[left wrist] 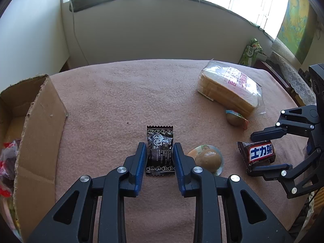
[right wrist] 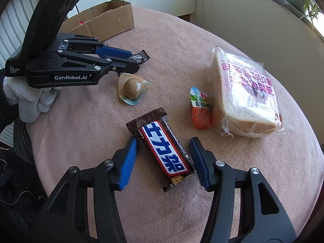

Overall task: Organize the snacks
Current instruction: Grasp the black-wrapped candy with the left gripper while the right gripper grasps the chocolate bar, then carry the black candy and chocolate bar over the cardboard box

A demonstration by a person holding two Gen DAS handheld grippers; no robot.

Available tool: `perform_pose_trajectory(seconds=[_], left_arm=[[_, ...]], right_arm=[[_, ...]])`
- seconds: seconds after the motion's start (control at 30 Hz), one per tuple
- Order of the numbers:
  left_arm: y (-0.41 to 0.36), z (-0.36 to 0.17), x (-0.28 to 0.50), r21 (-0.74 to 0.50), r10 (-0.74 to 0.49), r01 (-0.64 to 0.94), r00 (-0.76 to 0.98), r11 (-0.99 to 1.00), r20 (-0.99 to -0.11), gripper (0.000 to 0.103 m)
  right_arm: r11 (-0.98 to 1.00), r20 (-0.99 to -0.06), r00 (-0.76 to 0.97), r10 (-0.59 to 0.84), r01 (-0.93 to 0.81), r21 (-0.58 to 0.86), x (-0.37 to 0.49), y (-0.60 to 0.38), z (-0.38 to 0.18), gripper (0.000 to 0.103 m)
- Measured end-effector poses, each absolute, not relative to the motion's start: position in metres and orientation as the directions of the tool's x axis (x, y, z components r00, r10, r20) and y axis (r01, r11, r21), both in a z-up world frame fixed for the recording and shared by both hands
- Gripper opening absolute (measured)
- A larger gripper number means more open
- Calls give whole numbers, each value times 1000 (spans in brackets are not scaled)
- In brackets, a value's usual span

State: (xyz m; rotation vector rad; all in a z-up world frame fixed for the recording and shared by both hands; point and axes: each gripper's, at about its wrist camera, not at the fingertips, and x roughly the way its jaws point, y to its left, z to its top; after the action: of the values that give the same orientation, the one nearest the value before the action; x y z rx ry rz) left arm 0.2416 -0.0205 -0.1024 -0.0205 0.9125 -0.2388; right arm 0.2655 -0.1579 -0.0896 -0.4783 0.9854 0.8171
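Note:
My left gripper is open, its blue pads on either side of a small black snack packet lying on the pink cloth; the pads sit close to the packet's edges. It also shows in the right wrist view, with the packet's end sticking out. My right gripper is open around a brown chocolate bar with a blue label, which lies flat between the pads without touching them. It also shows in the left wrist view. A cardboard box stands at the left with wrapped snacks inside.
A bagged loaf of sliced bread lies at the far right. An orange-wrapped egg snack lies beside it. A clear-packed brown egg lies between the two grippers. The pink cloth covers the round table; a wall and window sill stand behind.

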Motion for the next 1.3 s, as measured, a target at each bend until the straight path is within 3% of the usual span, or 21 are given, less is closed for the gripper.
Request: perform_pose_trajectory(seconds=[0.1, 0.3, 0.67, 1.3], left_arm=[[-19, -103, 238, -115, -209, 194, 590, 974, -780, 23], [-18, -102, 229, -106, -200, 189, 596, 976, -778, 23], [-9, -81, 192, -145, -231, 186, 633, 972, -739, 23], [18, -30, 124, -135, -217, 171, 734, 976, -644, 23]], right_arm=[[651, -867, 322, 380, -759, 3, 262, -164, -88, 40], [729, -846, 396, 356, -685, -14, 251, -176, -85, 32], [778, -805, 427, 412, -625, 66, 222, -198, -74, 30], [760, -732, 487, 477, -647, 66, 173, -159, -15, 30]])
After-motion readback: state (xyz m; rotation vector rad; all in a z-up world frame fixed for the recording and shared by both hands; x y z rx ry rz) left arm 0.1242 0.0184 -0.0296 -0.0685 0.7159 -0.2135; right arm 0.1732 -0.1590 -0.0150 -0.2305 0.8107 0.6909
